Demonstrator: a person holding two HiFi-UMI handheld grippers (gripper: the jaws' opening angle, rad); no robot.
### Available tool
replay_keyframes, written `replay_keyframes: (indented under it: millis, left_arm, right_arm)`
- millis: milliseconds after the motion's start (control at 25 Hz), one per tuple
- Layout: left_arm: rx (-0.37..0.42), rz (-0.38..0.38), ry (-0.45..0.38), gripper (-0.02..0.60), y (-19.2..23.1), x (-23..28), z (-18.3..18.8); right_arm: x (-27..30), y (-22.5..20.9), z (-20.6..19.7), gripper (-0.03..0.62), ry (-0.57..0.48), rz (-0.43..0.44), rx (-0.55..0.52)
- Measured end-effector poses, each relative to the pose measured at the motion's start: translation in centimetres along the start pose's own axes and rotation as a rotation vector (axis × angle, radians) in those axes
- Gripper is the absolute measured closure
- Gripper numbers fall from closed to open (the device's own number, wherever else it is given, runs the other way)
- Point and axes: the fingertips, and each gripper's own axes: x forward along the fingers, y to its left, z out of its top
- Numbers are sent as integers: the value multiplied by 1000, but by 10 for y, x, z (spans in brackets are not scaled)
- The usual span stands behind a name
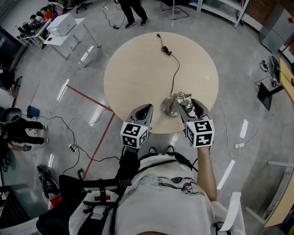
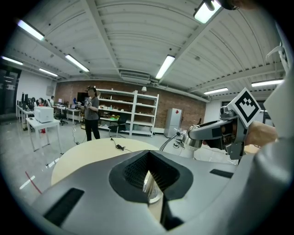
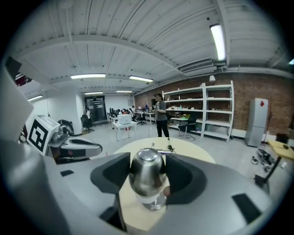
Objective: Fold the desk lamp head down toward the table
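A brushed-metal desk lamp stands near the front edge of the round pale table [image 1: 138, 69]. Its disc base [image 1: 169, 107] is at the right, and its black cable [image 1: 174, 69] runs to the far edge. In the right gripper view the rounded lamp head [image 3: 147, 176] points down over the base [image 3: 155, 203]. My right gripper [image 1: 189, 106] [image 3: 147, 161] is open and straddles the head, which nearly fills the gap between the pads. My left gripper [image 1: 146, 109] [image 2: 148, 153] hovers shut and empty just left of the lamp. From there the lamp [image 2: 190, 140] shows at the right.
A white desk with a printer [image 1: 62, 24] stands far left. A person [image 1: 133, 11] stands beyond the table. Cables and a red tape line [image 1: 98, 137] cross the floor at the left. Shelving [image 3: 202, 110] lines the brick back wall.
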Motion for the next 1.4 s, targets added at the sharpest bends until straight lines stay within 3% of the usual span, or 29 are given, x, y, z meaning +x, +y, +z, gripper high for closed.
replay_keyframes:
  millis: [1120,1400]
  left_arm:
    - [-4,-17,36,578,-5,7,-13]
    - [-5,-9,39,578,-3,5,-13]
  right_arm:
    - [-14,7,-96,361,178,-11,-27]
    - [-9,8,-116,361,182,-16,-36]
